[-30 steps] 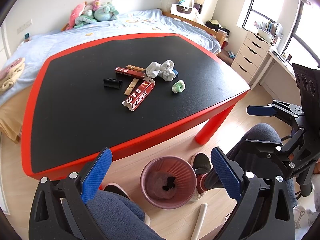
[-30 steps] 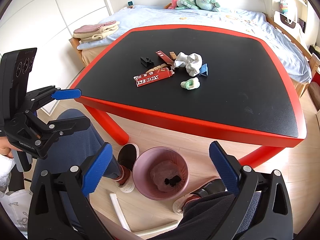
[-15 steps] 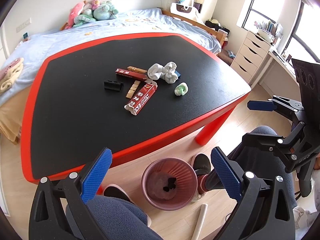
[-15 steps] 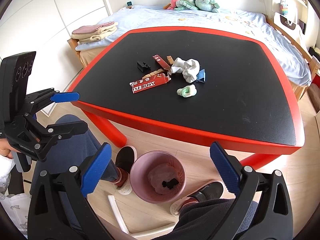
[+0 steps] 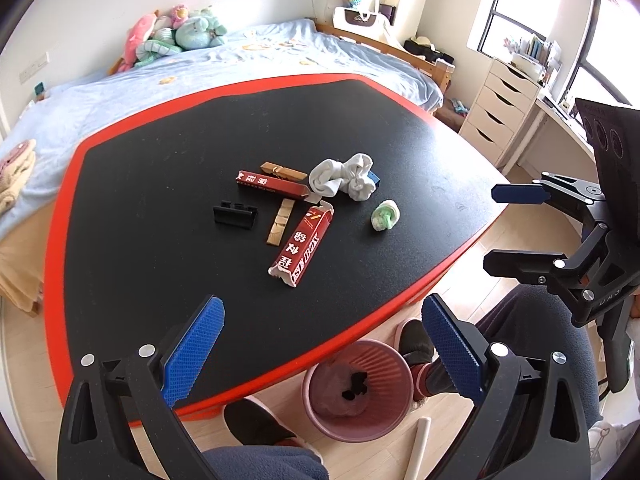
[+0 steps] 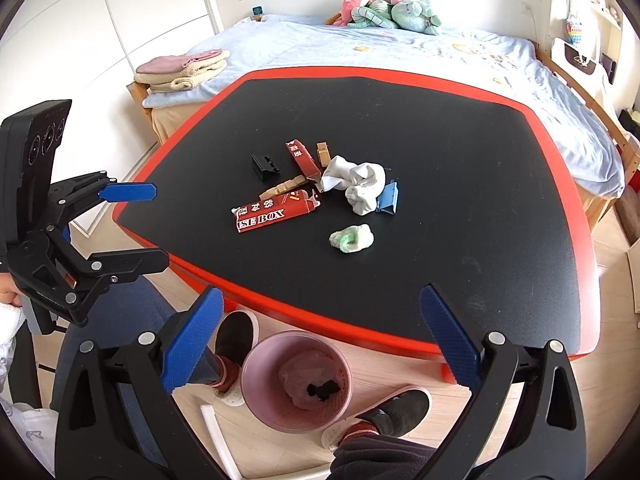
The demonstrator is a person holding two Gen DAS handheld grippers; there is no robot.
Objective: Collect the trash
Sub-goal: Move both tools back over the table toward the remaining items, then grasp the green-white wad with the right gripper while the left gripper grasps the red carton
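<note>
Trash cluster: lies near the middle of the black table top (image 5: 160,184), well apart from both grippers.
Long red carton (image 5: 301,246): printed "BOX", torn open at both ends, lying flat at the near side of the cluster.
Second red carton (image 5: 272,185): narrower, behind the first, its end just beside the white cloth.
Crumpled white cloth (image 5: 344,176): bunched, partly covering a blue clip (image 6: 387,197).
Green-and-white wad (image 5: 385,216): alone, nearer the table's edge, to the right of the cartons in the left wrist view.
Wooden clothespins: one (image 5: 280,222) between the cartons, another (image 5: 283,171) behind the narrow carton.
Black clip (image 5: 235,215): left of the cartons in the left wrist view, apart from them.
Pink waste bin (image 6: 297,380): on the wooden floor below the table's red rim (image 6: 320,320), between the person's slippered feet; holds crumpled paper and a small dark scrap.
Left gripper (image 5: 320,344): fingers wide apart, holding nothing, above the table's near edge.
Right gripper (image 6: 320,336): fingers wide apart, holding nothing, over the bin and table edge.
In the way: nothing lies between the grippers and the cluster.
Background: bed with plush toys (image 6: 384,4), folded towels (image 6: 182,70), white drawer unit (image 5: 500,112).
</note>
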